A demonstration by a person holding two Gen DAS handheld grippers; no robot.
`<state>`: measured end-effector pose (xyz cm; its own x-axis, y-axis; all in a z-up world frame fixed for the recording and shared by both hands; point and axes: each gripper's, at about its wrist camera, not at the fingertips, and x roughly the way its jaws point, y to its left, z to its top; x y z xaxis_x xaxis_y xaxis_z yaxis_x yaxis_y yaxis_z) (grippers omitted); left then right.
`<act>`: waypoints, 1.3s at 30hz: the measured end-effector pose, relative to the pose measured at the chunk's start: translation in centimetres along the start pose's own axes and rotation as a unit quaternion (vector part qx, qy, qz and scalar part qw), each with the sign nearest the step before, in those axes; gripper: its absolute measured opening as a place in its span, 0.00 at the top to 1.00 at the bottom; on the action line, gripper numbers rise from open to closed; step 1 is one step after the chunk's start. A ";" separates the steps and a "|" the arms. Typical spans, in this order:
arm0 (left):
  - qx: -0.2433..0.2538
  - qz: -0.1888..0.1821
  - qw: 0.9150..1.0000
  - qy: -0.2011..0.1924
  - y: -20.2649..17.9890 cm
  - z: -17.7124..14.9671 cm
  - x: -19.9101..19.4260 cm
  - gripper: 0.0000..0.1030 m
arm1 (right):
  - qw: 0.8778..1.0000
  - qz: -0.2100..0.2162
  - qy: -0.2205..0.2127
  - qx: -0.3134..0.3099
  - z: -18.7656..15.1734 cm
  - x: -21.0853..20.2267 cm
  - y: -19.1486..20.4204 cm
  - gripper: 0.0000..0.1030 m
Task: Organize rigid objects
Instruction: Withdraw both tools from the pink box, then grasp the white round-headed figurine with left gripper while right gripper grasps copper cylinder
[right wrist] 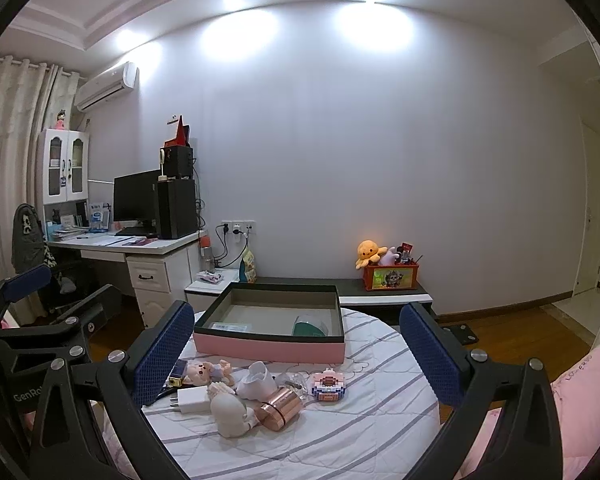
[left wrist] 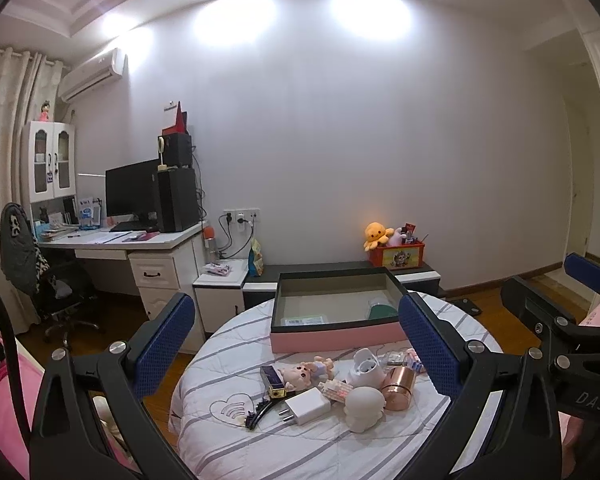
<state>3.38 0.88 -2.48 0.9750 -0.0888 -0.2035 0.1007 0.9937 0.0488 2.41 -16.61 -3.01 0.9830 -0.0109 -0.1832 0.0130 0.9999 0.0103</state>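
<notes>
A pink open box (left wrist: 336, 338) (right wrist: 268, 346) sits at the far side of a round table with a striped quilted cover (left wrist: 320, 440) (right wrist: 340, 432); a green item (left wrist: 382, 312) lies inside it. In front lie a white charger (left wrist: 306, 404) (right wrist: 192, 399), a rose-gold can (left wrist: 398, 382) (right wrist: 280, 406), a white figurine (left wrist: 362, 406) (right wrist: 230, 414), a small doll (left wrist: 300, 374) (right wrist: 204, 372), a white cup-like piece (left wrist: 366, 368) (right wrist: 258, 384), a black hair clip (left wrist: 258, 414) and a brick toy (right wrist: 328, 386). My left gripper (left wrist: 296, 348) and right gripper (right wrist: 296, 356) are open and empty, held above the near table edge.
A desk (left wrist: 120, 240) with monitor and chair stands at the left. A low bench (left wrist: 416, 274) by the wall holds a red toy bin (left wrist: 400, 254) and an orange plush. Pink bedding (right wrist: 580, 400) lies at the right. The wooden floor surrounds the table.
</notes>
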 end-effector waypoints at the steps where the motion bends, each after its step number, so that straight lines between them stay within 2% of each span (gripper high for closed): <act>1: 0.000 0.000 1.000 0.001 0.0 0.0 0.1 0.00 | 1.000 0.000 0.001 0.001 0.0 0.1 0.0 0.00; 7: 0.002 -0.007 1.000 0.020 -0.1 -0.7 1.6 0.00 | 1.000 -0.002 0.015 0.003 -0.5 1.1 -0.2 0.00; 10: 0.000 -0.025 0.999 0.044 0.0 -1.7 3.0 0.00 | 1.000 -0.002 0.029 0.005 -1.0 1.9 -0.4 0.00; 14: -0.013 -0.041 0.994 0.096 0.5 -4.1 5.6 0.00 | 0.998 -0.006 0.060 -0.004 -2.7 3.6 -0.4 0.00; 19: -0.022 -0.045 0.982 0.183 0.5 -8.5 9.6 0.00 | 0.991 -0.017 0.131 0.002 -6.6 7.1 -1.5 0.00; 22: -0.032 -0.067 0.968 0.241 -0.6 -11.3 12.1 0.00 | 0.986 -0.021 0.167 0.012 -8.7 8.8 -2.5 0.00; 25: -0.032 -0.085 0.957 0.274 -2.5 -13.5 13.6 0.00 | 0.980 -0.029 0.195 0.019 -10.3 10.3 -3.6 0.00; 30: -0.024 -0.065 0.954 0.291 -4.6 -14.4 15.7 0.00 | 0.973 -0.036 0.224 0.032 -11.9 11.7 -5.4 0.00; 34: -0.006 -0.038 0.960 0.277 -5.8 -14.2 16.5 0.01 | 0.969 -0.041 0.238 0.043 -12.7 12.5 -6.6 0.00; 37: 0.003 -0.036 0.961 0.273 -6.3 -14.0 17.0 0.11 | 0.967 -0.044 0.246 0.049 -13.0 13.0 -7.0 0.00; 38: 0.006 -0.037 0.962 0.271 -6.4 -13.9 17.0 0.18 | 0.966 -0.043 0.249 0.049 -13.0 13.2 -7.1 0.00; 39: 0.009 -0.043 0.962 0.269 -6.6 -13.7 17.1 0.29 | 0.966 -0.042 0.251 0.049 -13.1 13.4 -7.1 0.00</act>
<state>16.66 -6.24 -19.65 0.7202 -0.1176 -0.6837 0.1847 0.9825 0.0256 13.06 -23.73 -18.39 0.7656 -0.0595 -0.6406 0.1304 0.9894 0.0639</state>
